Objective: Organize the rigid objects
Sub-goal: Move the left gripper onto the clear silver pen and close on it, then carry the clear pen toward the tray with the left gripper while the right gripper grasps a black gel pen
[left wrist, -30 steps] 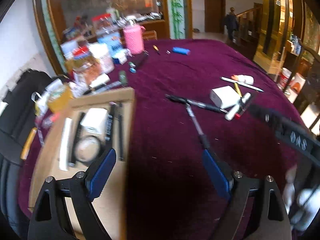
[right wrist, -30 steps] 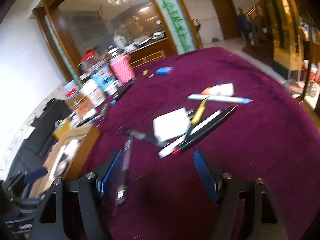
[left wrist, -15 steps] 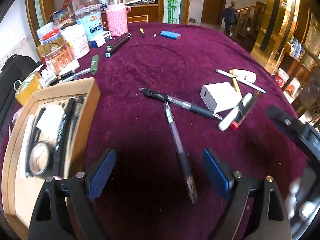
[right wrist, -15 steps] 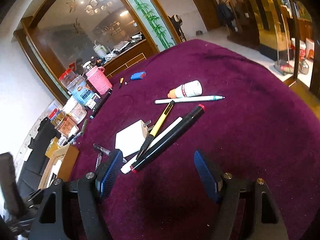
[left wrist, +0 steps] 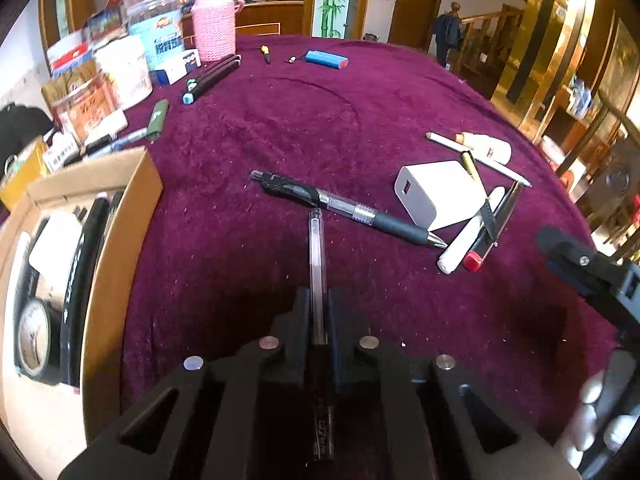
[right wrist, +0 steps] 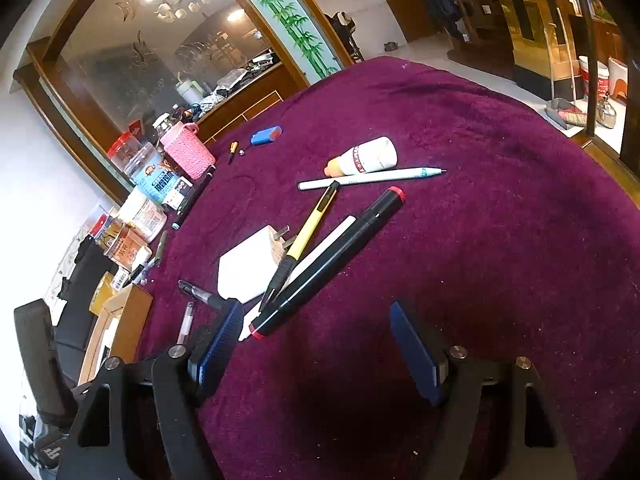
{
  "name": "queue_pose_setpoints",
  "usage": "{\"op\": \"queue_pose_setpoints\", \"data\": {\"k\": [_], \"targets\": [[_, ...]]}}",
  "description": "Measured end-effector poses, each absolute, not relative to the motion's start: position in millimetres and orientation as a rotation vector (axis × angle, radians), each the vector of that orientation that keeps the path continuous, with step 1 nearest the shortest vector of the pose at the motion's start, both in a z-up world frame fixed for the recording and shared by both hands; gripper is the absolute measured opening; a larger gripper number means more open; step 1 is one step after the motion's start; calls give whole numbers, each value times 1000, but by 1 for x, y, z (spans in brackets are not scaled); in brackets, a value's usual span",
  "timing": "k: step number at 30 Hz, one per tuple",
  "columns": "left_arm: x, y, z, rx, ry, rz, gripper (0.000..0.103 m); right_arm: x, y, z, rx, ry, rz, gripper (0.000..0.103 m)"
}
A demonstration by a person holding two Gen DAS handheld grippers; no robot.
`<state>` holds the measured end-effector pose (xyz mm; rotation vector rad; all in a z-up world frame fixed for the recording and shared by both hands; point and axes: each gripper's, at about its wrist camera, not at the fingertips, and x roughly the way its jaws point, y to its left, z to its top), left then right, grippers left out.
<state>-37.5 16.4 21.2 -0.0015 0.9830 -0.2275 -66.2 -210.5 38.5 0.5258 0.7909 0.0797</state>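
- A round desk (left wrist: pixel 400 92) under a plush wine-red cloth fills both views; behind it stand a wood-framed glass partition (right wrist: pixel 132 52) with a bamboo-painted panel, a brown door and gold-toned wall panels.
- Jars, tins and a pink knitted bottle sleeve (left wrist: pixel 213 26) crowd the far left rim of the desk; a small blue cylinder (left wrist: pixel 326 59) lies apart from them.
- An open cardboard box (left wrist: pixel 120 216) at the left edge holds a roll of tape, a white block and dark pens.
- The left gripper (left wrist: pixel 319 304) tilts steeply down over the cloth. Its jaws have just closed and now pinch a clear-barrelled pen (left wrist: pixel 317 248), which runs forward between them and ends just short of a black retractable pen (left wrist: pixel 348 210) lying crosswise.
- The right gripper (right wrist: pixel 316 344) hangs at a shallower tilt with its jaws spread and nothing between them.
- Beyond it lie a black marker with red ends (right wrist: pixel 332 260), a yellow-and-black pen (right wrist: pixel 304 240), a white charger block (right wrist: pixel 248 264), a white slim pen (right wrist: pixel 372 178) and a small white bottle (right wrist: pixel 366 158).
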Motion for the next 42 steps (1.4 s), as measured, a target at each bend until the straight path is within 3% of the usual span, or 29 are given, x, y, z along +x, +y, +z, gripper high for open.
{"op": "queue_pose_setpoints", "data": {"k": [10,21,25,29,33,34,38,42], "targets": [[-86,53,66,-174,902,-364,8,-65,-208,39,510,799,76,80],[-121,145,88,-319,821,-360,8,-9,-88,74,73,882,364,80],[-128,181,87,-349,804,-297,8,22,-57,55,-59,946,372,69],[-133,210,87,-363,787,-250,8,46,-44,40,-72,1003,393,65],[-136,227,85,-380,777,-231,8,53,-32,30,-123,1023,381,48],[-136,229,84,-385,778,-230,8,53,-31,30,-138,1020,369,38],[-133,232,79,-395,788,-227,9,50,-41,32,-107,1026,357,14],[-134,235,78,-406,787,-222,8,38,-59,38,-1,1004,351,11]]}}
